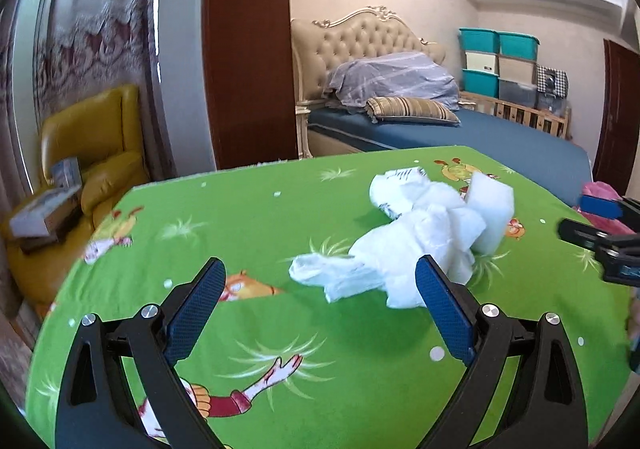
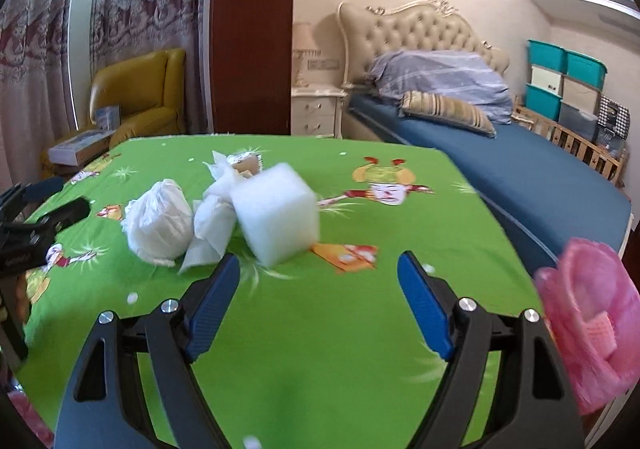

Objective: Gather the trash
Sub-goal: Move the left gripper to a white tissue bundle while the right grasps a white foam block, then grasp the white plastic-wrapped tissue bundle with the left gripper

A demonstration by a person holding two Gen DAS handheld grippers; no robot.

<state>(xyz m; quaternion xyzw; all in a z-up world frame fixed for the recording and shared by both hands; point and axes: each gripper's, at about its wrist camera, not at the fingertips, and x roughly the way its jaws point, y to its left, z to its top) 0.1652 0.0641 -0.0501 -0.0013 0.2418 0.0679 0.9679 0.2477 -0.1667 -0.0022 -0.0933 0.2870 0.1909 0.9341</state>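
Observation:
A heap of white trash lies on the green cartoon-print tablecloth (image 1: 240, 217). It holds crumpled tissues (image 1: 400, 249), a white foam block (image 1: 490, 209) and a bundled white wad (image 2: 158, 225). In the right wrist view the foam block (image 2: 278, 215) stands just beyond my right gripper (image 2: 319, 263), which is open and holds nothing. My left gripper (image 1: 320, 269) is open too, its right finger (image 1: 444, 301) overlapping the near edge of the tissues in the picture, with nothing between the pads. Each gripper shows at the edge of the other's view: the right gripper (image 1: 588, 219) and the left gripper (image 2: 60, 197).
A pink plastic bag (image 2: 588, 313) hangs at the table's right edge. Beyond the table stand a bed (image 2: 520, 169) with pillows, a nightstand (image 2: 316, 109), a yellow armchair (image 1: 92, 153) with boxes, and stacked storage bins (image 1: 500, 61).

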